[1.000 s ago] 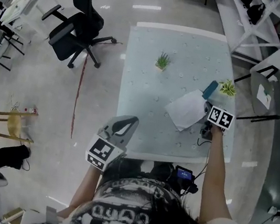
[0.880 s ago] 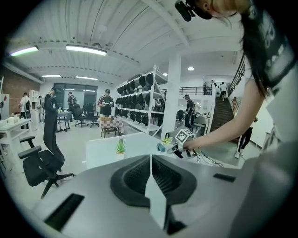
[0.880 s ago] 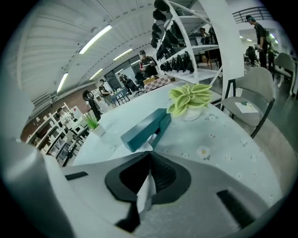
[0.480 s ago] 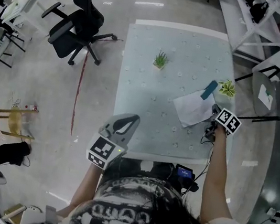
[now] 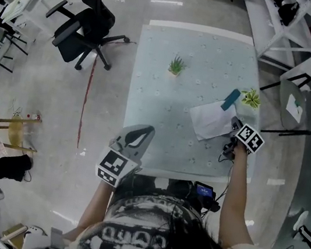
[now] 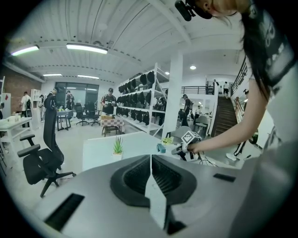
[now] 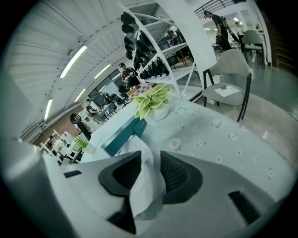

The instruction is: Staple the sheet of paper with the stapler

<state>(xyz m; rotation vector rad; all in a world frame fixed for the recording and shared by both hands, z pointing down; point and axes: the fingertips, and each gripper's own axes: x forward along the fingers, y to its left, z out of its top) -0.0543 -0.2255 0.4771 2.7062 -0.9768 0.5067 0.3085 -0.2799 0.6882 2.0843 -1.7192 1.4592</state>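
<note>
Two grippers, one per hand. Right gripper (image 5: 235, 127): at the right edge of the tabletop (image 5: 162, 122), pointing down. Fingers (image 7: 179, 173) narrowly apart, just been opening. Near corner of the sheet of paper (image 5: 209, 119) upright in the gap, seemingly loose rather than pinched. Rest of the sheet flat near the right edge. Stapler (image 5: 230, 99): teal, at the sheet's far corner, touching it, just beside a small potted plant (image 5: 251, 98). Second potted plant (image 5: 177, 66): near mid-tabletop, toward the far edge. Left gripper (image 5: 145, 132): by the near left corner, fingers (image 6: 135, 174) pressed together, nothing between. Office chair (image 5: 82, 32): on the floor, left of the tabletop.
</note>
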